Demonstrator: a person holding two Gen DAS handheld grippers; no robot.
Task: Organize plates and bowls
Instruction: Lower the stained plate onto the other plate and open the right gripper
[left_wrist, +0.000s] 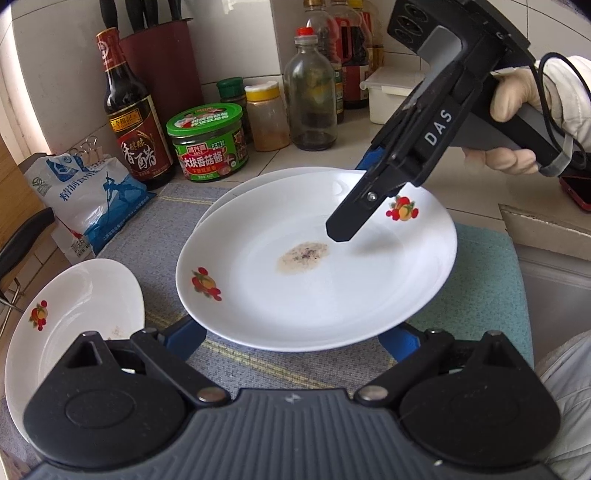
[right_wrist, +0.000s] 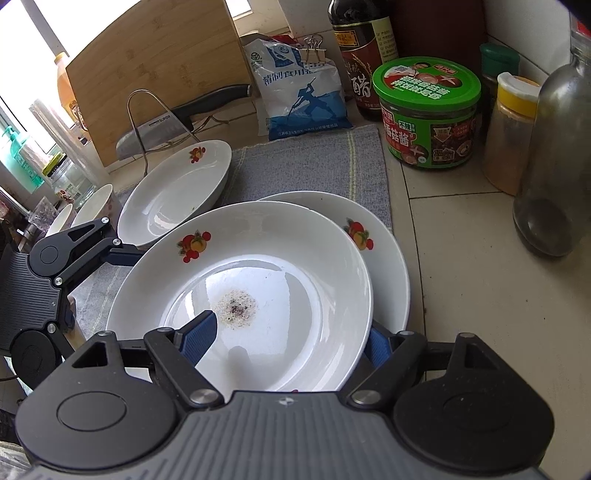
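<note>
A white plate with fruit prints and a food stain (left_wrist: 314, 266) sits tilted over a second white plate (left_wrist: 240, 192) on a grey mat. My right gripper (left_wrist: 354, 206) is shut on the top plate's rim, one finger inside, one under. In the right wrist view the top plate (right_wrist: 258, 295) is between its blue pads (right_wrist: 199, 336), above the lower plate (right_wrist: 384, 258). My left gripper (left_wrist: 295, 332) is open, its blue fingers spread under the plate's near edge. A third plate (left_wrist: 74, 314) lies at left; it also shows in the right wrist view (right_wrist: 173, 199).
Vinegar bottle (left_wrist: 133, 110), green-lidded sauce jar (left_wrist: 210, 144), spice jars, glass bottle (left_wrist: 312, 96) and salt bag (left_wrist: 85, 199) stand behind the mat. A cutting board (right_wrist: 159, 74), a knife on a rack (right_wrist: 162, 122) and two bowls (right_wrist: 92, 206) are at left. A sink edge (left_wrist: 546, 236) is at right.
</note>
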